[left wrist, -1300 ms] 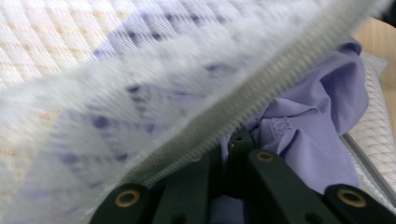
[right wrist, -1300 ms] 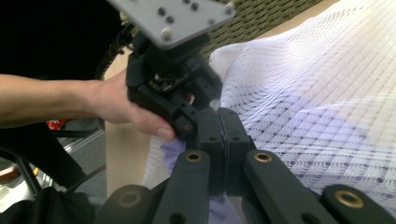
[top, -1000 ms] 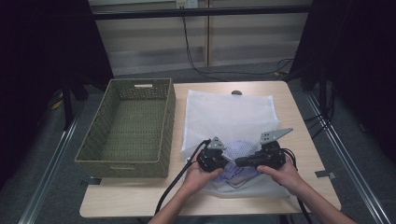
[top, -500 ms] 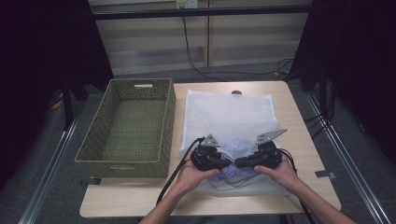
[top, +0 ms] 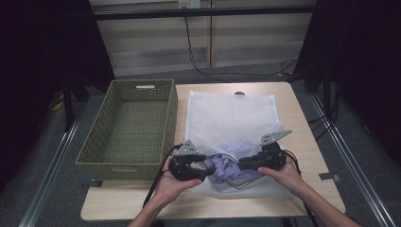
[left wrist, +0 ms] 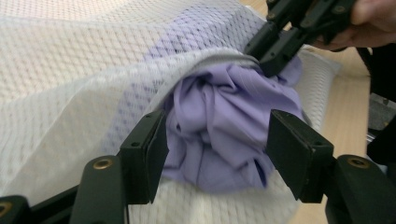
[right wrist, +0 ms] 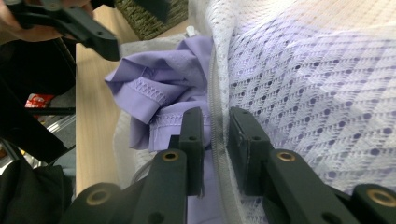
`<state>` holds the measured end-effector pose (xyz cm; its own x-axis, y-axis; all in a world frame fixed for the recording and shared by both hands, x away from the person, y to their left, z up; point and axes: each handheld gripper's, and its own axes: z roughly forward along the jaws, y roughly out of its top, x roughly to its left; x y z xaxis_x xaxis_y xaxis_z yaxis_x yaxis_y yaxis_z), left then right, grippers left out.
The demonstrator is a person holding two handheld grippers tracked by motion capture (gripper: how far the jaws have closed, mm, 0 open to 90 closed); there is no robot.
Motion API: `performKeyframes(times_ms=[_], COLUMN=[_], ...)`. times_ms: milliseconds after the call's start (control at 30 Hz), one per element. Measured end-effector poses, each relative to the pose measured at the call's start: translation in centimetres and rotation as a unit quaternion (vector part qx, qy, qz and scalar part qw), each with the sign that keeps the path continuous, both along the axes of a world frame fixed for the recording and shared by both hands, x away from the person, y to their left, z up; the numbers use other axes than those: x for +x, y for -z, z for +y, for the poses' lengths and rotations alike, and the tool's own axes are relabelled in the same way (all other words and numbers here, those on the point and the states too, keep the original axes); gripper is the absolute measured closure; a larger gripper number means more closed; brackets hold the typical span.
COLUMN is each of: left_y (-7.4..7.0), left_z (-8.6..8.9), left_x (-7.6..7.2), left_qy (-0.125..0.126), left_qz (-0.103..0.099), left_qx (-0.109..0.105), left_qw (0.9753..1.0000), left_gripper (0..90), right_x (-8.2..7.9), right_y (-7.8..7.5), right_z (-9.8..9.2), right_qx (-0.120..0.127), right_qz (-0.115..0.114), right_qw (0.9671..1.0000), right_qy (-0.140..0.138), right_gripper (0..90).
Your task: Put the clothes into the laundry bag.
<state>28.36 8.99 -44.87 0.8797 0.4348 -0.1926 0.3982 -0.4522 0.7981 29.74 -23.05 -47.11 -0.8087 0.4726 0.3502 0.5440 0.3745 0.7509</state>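
At the near table edge, left to right: the left gripper [left wrist: 212, 154] stands spread around the crumpled lilac cloth garment [left wrist: 224, 126], half out of the white mesh zip bag [top: 230, 118], whose rim the right gripper [right wrist: 215, 140] pinches; stuffing appears unfinished.

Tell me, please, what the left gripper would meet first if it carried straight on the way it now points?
The left gripper stands open, its jaws either side of the bunched purple garment at the white mesh laundry bag's mouth. It would probably meet that cloth first.
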Motion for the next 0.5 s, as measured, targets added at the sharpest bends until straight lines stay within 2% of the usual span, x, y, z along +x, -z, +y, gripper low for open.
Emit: performKeyframes(times_ms=[67, 100, 200, 300, 367, 400, 433, 467, 500], left_y=[0.2, 0.6, 2.0, 2.6, 2.7, 2.8, 2.8, 3.0, 3.2], left_z=[0.6, 0.7, 0.7, -0.2, -1.1, -1.6, -1.9, -2.3, -2.6], left_x=[-0.8, -1.3, -2.4, -3.0, -3.3, -3.5, -3.6, -3.8, -3.7], left_qy=[0.019, 0.029, 0.062, 0.085, 0.1, 0.111, 0.112, 0.11, 0.119], left_qz=[-0.002, 0.004, 0.018, 0.025, 0.023, 0.015, 0.008, 0.006, 0.01], left_qx=[-0.002, -0.004, 0.021, 0.032, 0.035, 0.041, 0.044, 0.049, 0.044], left_qw=[0.9998, 0.9996, 0.9977, 0.9955, 0.9941, 0.9929, 0.9926, 0.9927, 0.9919], left_gripper=[52.8, 59.7, 67.0, 67.1, 65.6, 67.4, 67.4, 67.5, 66.4], right_x=[0.0, 0.0, -0.1, -0.1, -0.2, -0.3, -0.3, -0.4, -0.5], right_y=[-0.1, -0.2, -0.4, -0.8, -1.0, -1.3, -1.3, -1.4, -1.6], right_z=[-0.1, -0.2, -0.4, -0.5, -0.5, -0.6, -0.6, -0.6, -0.5], right_qx=[0.003, 0.004, 0.007, 0.013, 0.016, 0.023, 0.023, 0.024, 0.027], right_qz=[0.0, -0.001, -0.008, -0.014, -0.02, -0.024, -0.024, -0.027, -0.029], right_qw=[1.0, 1.0, 0.9999, 0.9998, 0.9996, 0.9994, 0.9994, 0.9993, 0.9992], right_qy=[0.004, 0.005, 0.008, 0.011, 0.012, 0.006, 0.006, 0.005, 0.006], right_gripper=[74.0, 73.9, 73.9, 74.7, 80.4, 86.7, 86.7, 87.0, 87.1])
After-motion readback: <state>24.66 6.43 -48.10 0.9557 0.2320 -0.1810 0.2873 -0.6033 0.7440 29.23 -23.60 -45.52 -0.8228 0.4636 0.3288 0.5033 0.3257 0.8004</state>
